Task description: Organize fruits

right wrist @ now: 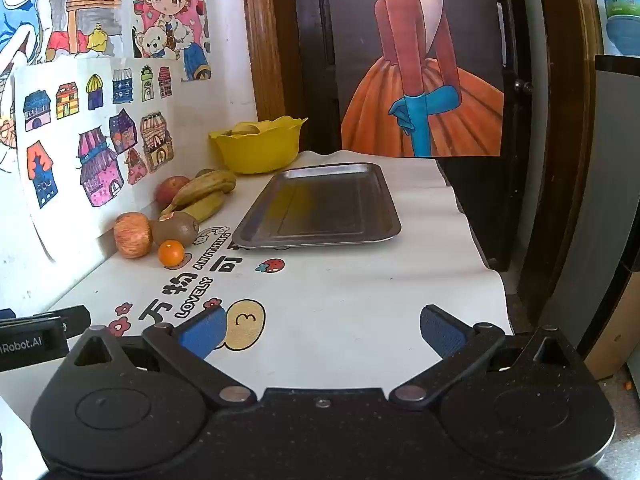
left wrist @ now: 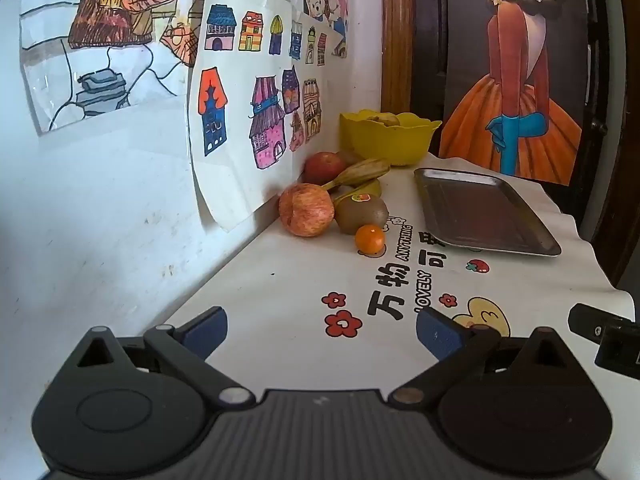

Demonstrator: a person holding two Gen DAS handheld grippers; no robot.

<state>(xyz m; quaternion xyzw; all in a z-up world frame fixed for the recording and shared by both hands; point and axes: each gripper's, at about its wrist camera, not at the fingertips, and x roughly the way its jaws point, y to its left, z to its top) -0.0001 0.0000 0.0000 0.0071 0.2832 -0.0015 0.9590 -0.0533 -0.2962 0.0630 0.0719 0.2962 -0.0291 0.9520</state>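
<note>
Hovering low over the near edge of the table (right wrist: 360, 300), both claws spread wide and holding nothing: left gripper (left wrist: 322, 330), right gripper (right wrist: 320, 330). Lying heaped against the wall-side edge: apples (left wrist: 306, 210), kiwi (left wrist: 361, 214), bananas (left wrist: 362, 172), with small orange (left wrist: 370, 239) sitting loose at the front, tray (left wrist: 480, 208) waiting bare alongside. Risking, on judgement, the orange rolling off if nudged.

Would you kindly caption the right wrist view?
Open right gripper faces empty metal tray, yellow bowl and loose fruit.
</note>
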